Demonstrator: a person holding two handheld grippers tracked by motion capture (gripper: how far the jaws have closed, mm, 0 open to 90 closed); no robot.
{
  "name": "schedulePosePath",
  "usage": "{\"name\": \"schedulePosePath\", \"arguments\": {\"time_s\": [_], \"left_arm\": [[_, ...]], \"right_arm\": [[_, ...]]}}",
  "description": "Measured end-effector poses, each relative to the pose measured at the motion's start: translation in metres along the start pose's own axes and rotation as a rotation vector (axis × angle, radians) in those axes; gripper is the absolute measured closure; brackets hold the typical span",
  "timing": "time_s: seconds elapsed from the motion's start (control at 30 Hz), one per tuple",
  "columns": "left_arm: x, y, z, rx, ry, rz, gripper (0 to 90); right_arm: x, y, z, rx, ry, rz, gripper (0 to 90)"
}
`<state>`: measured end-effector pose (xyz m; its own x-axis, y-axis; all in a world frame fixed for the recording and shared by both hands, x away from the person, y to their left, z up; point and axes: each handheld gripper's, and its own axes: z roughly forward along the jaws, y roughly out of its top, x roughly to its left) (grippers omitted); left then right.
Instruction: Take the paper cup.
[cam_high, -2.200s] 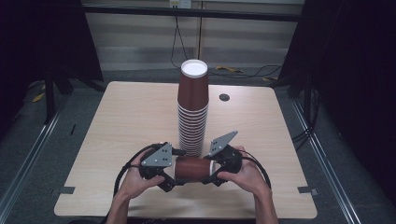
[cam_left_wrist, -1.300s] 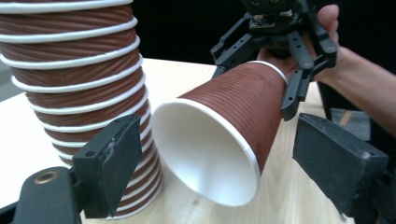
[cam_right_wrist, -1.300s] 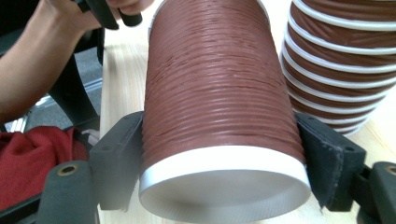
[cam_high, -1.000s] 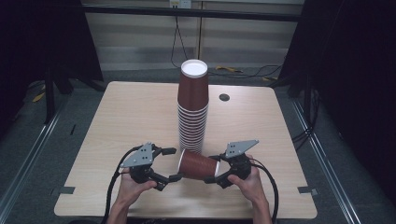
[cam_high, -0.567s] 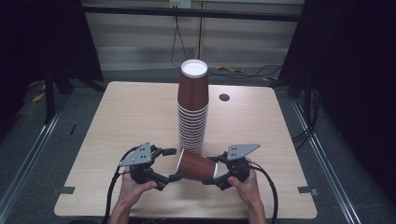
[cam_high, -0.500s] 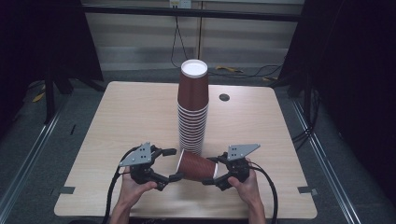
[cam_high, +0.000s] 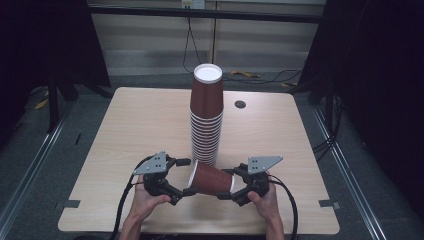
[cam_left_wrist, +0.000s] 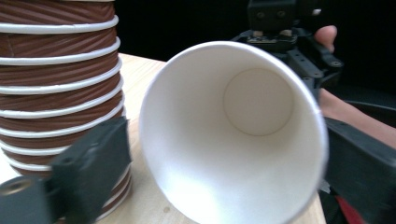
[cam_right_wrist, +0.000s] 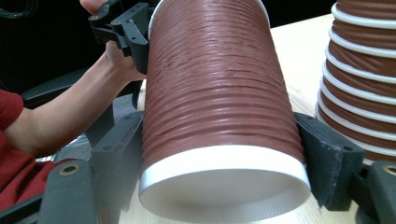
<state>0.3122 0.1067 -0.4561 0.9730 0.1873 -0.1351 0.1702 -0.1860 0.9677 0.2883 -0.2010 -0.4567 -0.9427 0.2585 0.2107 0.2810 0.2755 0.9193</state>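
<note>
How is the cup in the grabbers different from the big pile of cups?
The single cup lies sideways above the table, gripped at its base end by the right gripper; the stack stands upright, bottoms up. The single cup is alone; the stack holds many nested cups. Both are ribbed brown with white rims.

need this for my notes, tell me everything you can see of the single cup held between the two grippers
The single cup is a brown paper cup with a ribbed, spiralled wall, a white rolled rim and a plain white, empty inside. It lies on its side in front of the cup stack, mouth toward the left gripper, base toward the right gripper. The right gripper's jaws press on its wall near the base. The left gripper's jaws have just opened and flank the rim.
</note>
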Motion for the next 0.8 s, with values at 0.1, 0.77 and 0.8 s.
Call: {"name": "schedulePosePath", "arguments": {"time_s": [0.1, 0.77, 0.8], "left_arm": [[0.001, 0.001, 0.004, 0.010, -0.018, -0.001, 0.0], [0.005, -0.002, 0.016, -0.013, -0.137, -0.017, 2.6], [0.004, -0.002, 0.016, -0.025, -0.149, -0.021, 3.5]], "right_arm": [[0.000, 0.001, 0.001, -0.005, 0.009, -0.004, 23.6], [0.001, 0.004, 0.003, 0.011, 0.023, -0.031, 23.5], [0.001, 0.004, 0.003, 0.011, 0.036, -0.034, 23.5]]}}
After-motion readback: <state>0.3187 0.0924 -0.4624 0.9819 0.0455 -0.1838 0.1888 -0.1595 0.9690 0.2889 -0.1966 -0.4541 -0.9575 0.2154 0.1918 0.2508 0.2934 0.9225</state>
